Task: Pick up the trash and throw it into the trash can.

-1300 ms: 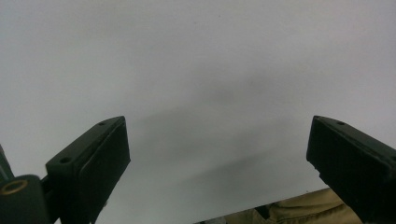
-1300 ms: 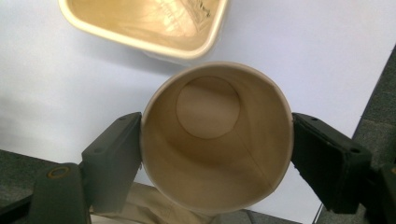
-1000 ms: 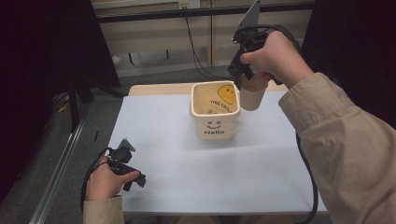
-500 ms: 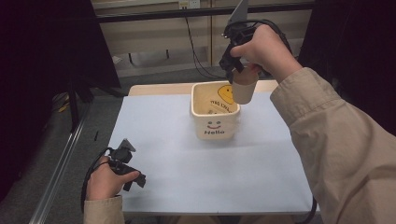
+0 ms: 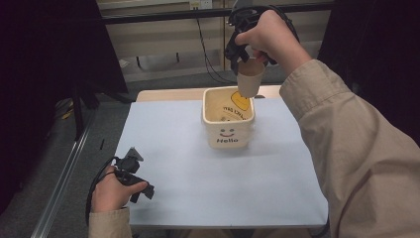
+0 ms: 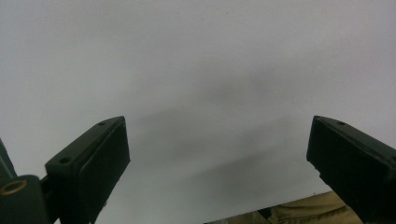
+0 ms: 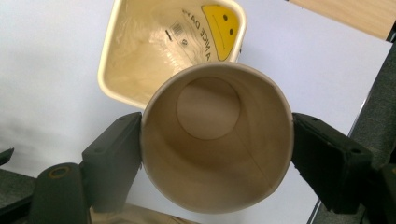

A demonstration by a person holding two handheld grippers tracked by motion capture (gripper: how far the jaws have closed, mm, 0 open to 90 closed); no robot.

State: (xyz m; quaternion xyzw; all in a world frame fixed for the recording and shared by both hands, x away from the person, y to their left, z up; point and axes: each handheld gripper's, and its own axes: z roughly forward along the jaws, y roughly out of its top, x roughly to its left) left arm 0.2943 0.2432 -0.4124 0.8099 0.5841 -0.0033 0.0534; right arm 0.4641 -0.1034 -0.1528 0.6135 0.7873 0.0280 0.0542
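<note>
The cream tub (image 5: 228, 121) reads "Hello". The right gripper (image 7: 217, 144) clamps a paper cup (image 5: 250, 77) above it. The left gripper (image 6: 219, 154) gapes wide, empty, over the white table (image 5: 208, 178).

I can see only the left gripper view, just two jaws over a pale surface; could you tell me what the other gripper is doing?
Observer: The right gripper is shut on a brown paper cup, held above the table.
Operator: Thank you. Is anything inside that cup?
Observer: No, the right gripper view looks straight in and its bottom is bare.
Operator: And what lies beneath it?
Observer: A cream square container marked Hello with a smiley, standing on the white table.
</note>
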